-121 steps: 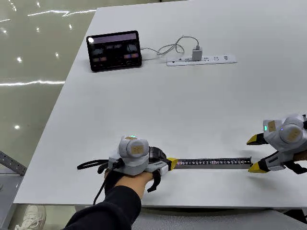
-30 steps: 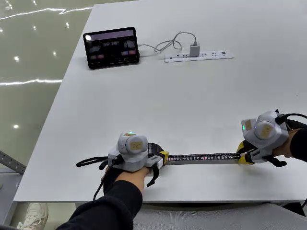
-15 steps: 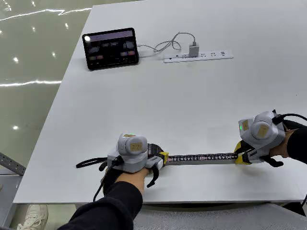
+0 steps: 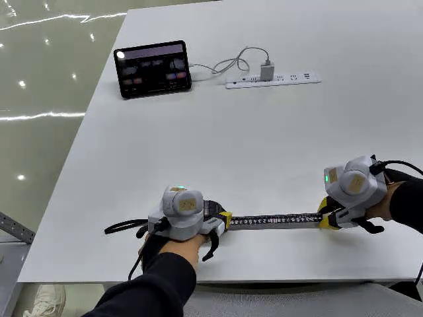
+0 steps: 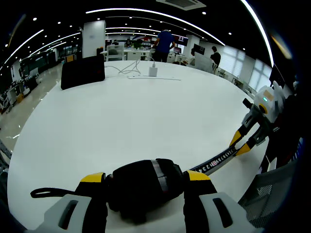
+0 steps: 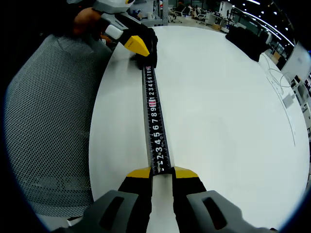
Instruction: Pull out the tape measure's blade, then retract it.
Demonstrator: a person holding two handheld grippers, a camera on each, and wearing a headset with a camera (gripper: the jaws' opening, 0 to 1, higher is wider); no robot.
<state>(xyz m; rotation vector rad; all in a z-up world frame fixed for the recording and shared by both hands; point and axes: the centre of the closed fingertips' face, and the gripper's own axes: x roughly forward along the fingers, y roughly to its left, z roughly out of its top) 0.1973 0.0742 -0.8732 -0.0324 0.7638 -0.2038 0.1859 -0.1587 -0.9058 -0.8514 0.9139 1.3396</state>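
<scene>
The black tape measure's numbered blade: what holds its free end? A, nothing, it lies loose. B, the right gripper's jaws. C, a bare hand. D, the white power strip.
B: the right gripper is shut on the tip of the black numbered blade, whose black case sits in the left gripper.

bright overhead strip lighting, floor glare, soft shadows, fisheye edges warped.

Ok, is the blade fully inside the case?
No, the blade runs out from the tape measure in the left gripper to the right gripper.
</scene>
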